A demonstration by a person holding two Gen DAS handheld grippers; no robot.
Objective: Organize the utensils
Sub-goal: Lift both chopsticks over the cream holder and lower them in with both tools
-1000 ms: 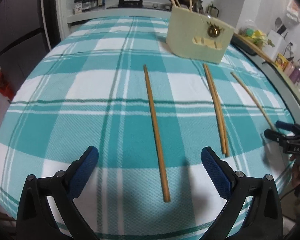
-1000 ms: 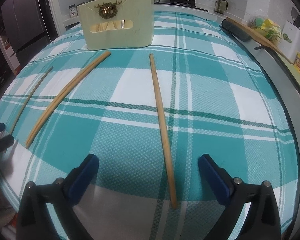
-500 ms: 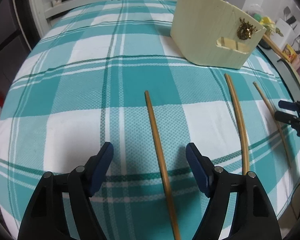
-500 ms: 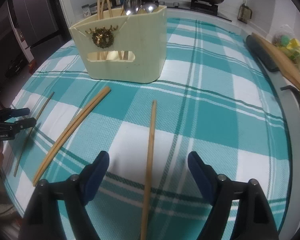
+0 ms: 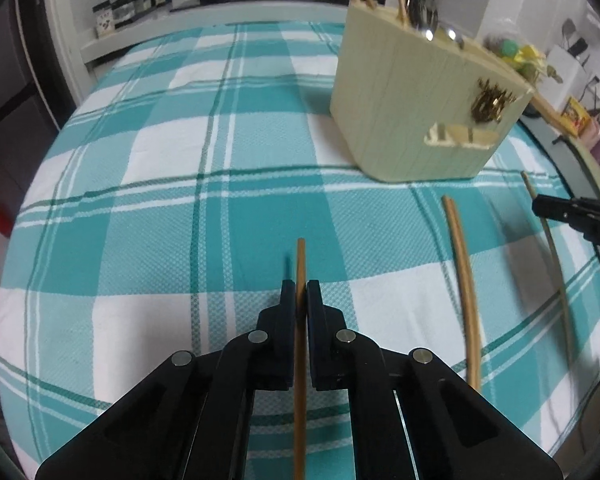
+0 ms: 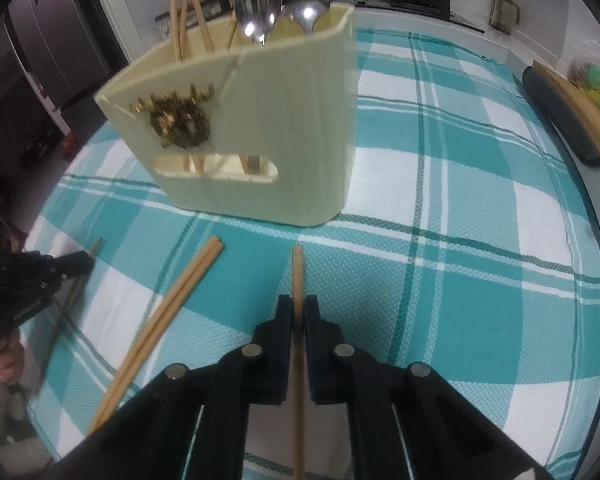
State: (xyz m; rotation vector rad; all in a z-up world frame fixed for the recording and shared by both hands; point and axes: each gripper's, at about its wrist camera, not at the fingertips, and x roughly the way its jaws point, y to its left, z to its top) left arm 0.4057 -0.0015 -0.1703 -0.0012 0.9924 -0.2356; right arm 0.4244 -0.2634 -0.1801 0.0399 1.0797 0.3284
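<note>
While both grips settle, I treat this as the pick-up step of filing chopsticks into the utensil holder (image 6: 300, 128).

**State of the jaws**
- The left gripper (image 5: 300, 292) has just been closing, and its jaws are now pressed onto the first chopstick (image 5: 300, 256), which runs between them.
- The right gripper (image 6: 298, 306) has just been closing too, and it pinches the second chopstick (image 6: 297, 268) the same way.

**Location**
- Both held sticks lie in front of the holder and point toward it, one to each side of its front face.
- The loose pair (image 6: 180, 304) lies between them on the checked cloth (image 6: 460, 280).
- I cannot tell whether either held stick has left the cloth.

**Doing the step well**
1. I judge both grips to sit close to the far tip, so a long tail hangs behind the jaws. I would lift slowly so that it does not swing or pivot.
2. I would raise both sticks above the holder's rim before moving toward it.
3. I would tip each stick upright and lower it beside the standing chopsticks (image 6: 180, 20), away from the spoons (image 6: 260, 4).
4. I would keep the two grippers apart above the holder's opening, one going in at a time.

**Count**
- Chopsticks in front of the holder: four, two gripped and two loose.
- Chopsticks in the holder: at least three.
- Spoons in the holder: two.
- Holders: one.
</note>
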